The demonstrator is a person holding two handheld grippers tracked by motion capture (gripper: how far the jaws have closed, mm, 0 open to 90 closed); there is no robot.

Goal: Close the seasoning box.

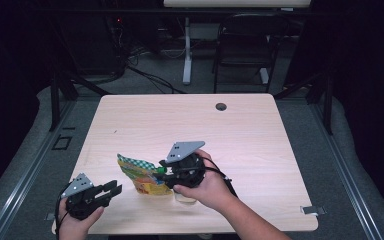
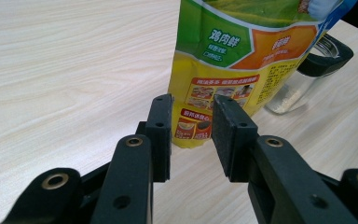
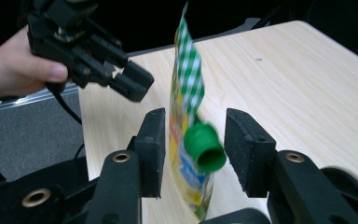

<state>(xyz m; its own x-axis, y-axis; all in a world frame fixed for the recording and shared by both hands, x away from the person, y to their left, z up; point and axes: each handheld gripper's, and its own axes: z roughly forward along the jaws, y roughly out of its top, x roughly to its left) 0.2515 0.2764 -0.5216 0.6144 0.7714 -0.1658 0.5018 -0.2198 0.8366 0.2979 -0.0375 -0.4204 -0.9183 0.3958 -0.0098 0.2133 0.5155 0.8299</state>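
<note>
A yellow and green spouted pouch (image 1: 142, 177) stands on the wooden table (image 1: 180, 120) near its front edge, leaning a little. Its top is green-and-white checked (image 3: 186, 79) and its screw cap (image 3: 206, 148) is green. My right gripper (image 3: 195, 116) is open, and the cap sits between its jaws without touching the pads. In the high view this gripper (image 1: 164, 172) reaches the pouch from the right. My left gripper (image 2: 191, 112) is open and empty, its tips just short of the pouch's lower edge (image 2: 223, 60). It is held at the front left (image 1: 114, 189).
A clear glass jar with a black rim (image 2: 307, 70) stands right behind the pouch, under the right hand (image 1: 185, 197). The table has a small round hole (image 1: 221, 106) near its far edge. A chair (image 1: 245, 45) and a stand are on the floor beyond.
</note>
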